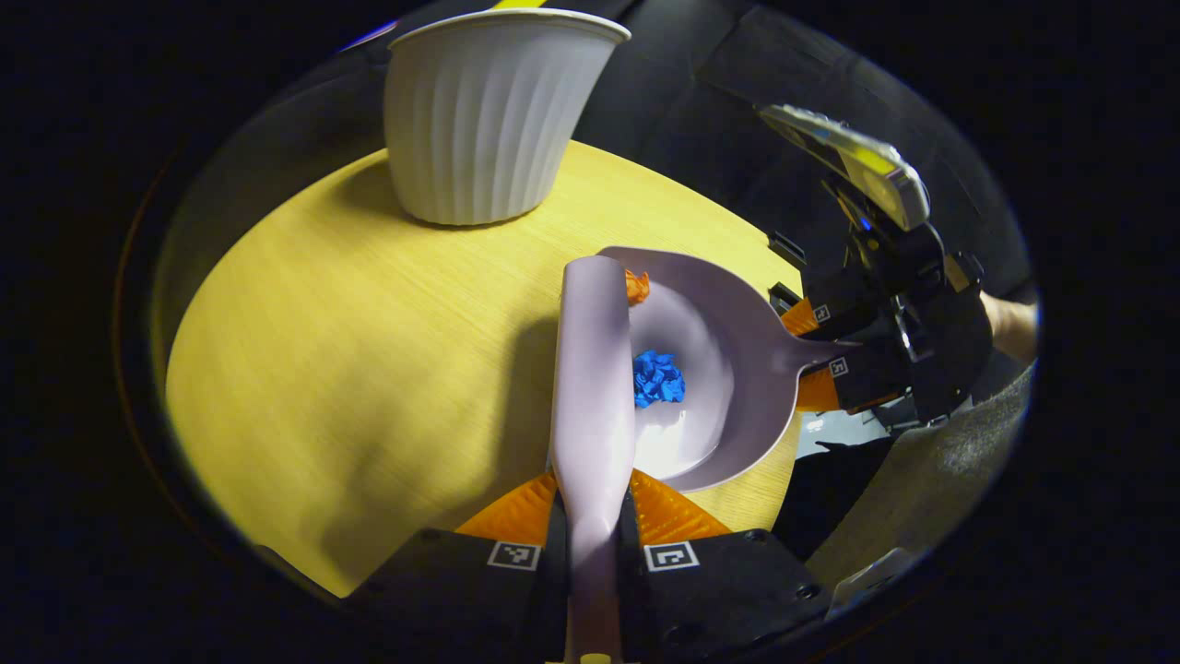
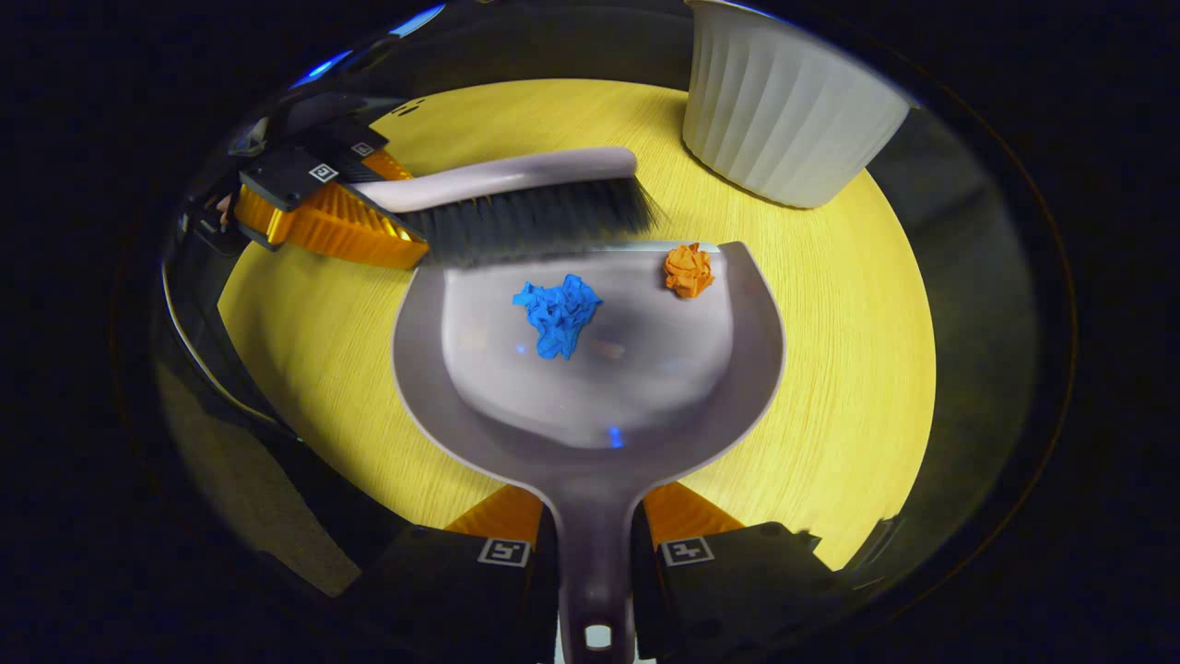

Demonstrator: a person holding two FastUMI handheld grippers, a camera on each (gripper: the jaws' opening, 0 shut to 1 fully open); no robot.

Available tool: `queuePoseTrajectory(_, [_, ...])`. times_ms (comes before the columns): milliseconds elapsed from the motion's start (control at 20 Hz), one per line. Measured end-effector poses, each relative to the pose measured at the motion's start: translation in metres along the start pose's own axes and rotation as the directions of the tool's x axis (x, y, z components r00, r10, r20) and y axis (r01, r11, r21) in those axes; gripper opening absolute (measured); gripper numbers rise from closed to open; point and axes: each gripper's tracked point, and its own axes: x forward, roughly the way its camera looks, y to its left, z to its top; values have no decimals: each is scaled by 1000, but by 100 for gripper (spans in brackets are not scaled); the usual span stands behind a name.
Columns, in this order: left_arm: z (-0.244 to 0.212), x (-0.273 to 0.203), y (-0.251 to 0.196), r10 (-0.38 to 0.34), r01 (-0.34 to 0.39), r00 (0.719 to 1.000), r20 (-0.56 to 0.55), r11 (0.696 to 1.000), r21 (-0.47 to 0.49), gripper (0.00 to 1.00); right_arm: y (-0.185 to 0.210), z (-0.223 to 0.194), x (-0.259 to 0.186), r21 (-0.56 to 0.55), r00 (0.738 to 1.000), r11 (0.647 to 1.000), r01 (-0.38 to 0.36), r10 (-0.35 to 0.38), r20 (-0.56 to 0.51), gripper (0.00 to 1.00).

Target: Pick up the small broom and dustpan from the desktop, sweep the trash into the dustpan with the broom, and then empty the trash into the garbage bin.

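Right gripper view, right tool (image 2: pixel 590 544) pinching dustpan (image 2: pixel 590 369) handle, left tool (image 2: pixel 369 217) pinching broom (image 2: pixel 516 198) at dustpan's front lip, bin (image 2: pixel 784 120) beyond.

I worked in a staged recording booth, not a lived-in home. A round, pale wood-grain desk (image 2: pixel 830 369) stood against dark cloth walls (image 1: pixel 701 83), lit brightly from above. At twelve o'clock in my left gripper view a ribbed white garbage bin (image 1: pixel 484 120) sat on it, and square coded markers (image 2: pixel 503 551) tagged my jaws.
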Motion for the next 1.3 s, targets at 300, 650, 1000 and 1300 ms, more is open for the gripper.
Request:
queuePoseTrajectory(300, [18,-52,24,145,-121,972,186,983,-136,27,0,4,-19,152,996,988,33,-44,72,36])
queuePoseTrajectory(650, [-37,-53,97,358,-304,910,210,919,-252,27,-30,30,-94,263,986,958,113,-141,90,37])
queuePoseTrajectory(1000, [-72,-66,96,372,-314,911,180,906,-284,27,-74,83,-180,351,970,927,133,-194,145,37])
queuePoseTrajectory(1300, [-96,-64,97,359,-293,918,171,901,-320,27,-140,136,-217,358,943,903,238,-303,139,36])
